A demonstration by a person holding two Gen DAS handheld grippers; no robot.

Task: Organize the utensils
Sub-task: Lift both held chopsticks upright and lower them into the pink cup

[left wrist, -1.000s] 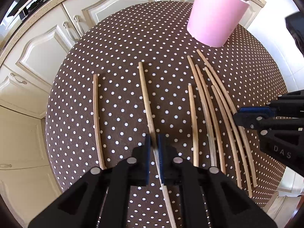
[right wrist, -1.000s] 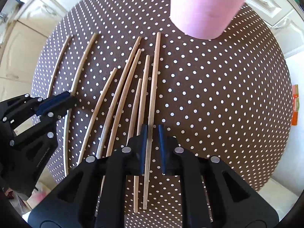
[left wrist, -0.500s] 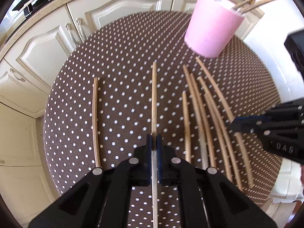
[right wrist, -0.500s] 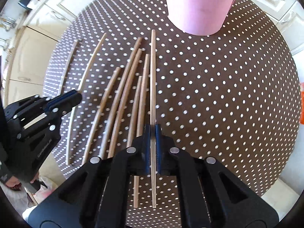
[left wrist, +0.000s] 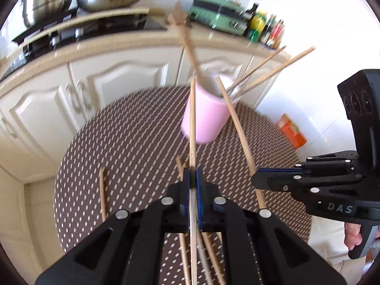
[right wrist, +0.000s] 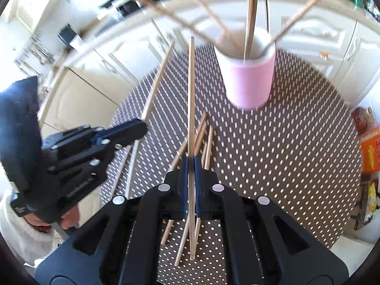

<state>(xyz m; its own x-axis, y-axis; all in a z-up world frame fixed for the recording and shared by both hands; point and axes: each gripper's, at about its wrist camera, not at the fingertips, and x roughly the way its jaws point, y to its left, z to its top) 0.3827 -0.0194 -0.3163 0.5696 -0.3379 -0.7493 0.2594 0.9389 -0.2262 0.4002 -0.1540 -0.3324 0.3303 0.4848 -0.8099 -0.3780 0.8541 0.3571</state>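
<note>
Two black two-finger tongs with blue pads work above a round bench (left wrist: pixel 123 142) covered in brown cloth with white polka dots, with cream panelled cabinets (left wrist: pixel 114 83) beyond its far edge; a tall pink cylindrical cup (right wrist: pixel 249 80) stands upright near the far edge of the bench and holds several thin wooden sticks (right wrist: pixel 250 16) that lean out over its rim at different angles; the left tongs (left wrist: pixel 192 178) are clenched on one long pale wooden stick (left wrist: pixel 192 123), which runs straight ahead between the pads, its far tip level with the cup's rim in the left wrist view; whether that tip touches the cup I cannot tell; the right tongs (right wrist: pixel 190 166) are likewise clenched on a second long wooden stick (right wrist: pixel 191 90), which rises from the pads towards the left of the cup and stands apart from it; both held sticks are lifted clear of the cloth; a loose bundle of wooden sticks (right wrist: pixel 204 137) lies flat on the bench near its near edge, below the right tongs, fanned and partly crossing; one single short-looking wooden stick (left wrist: pixel 102 194) lies alone towards the left edge of the bench, well apart from the bundle; an orange carton (left wrist: pixel 291 134) sits off the bench past its right edge.
</note>
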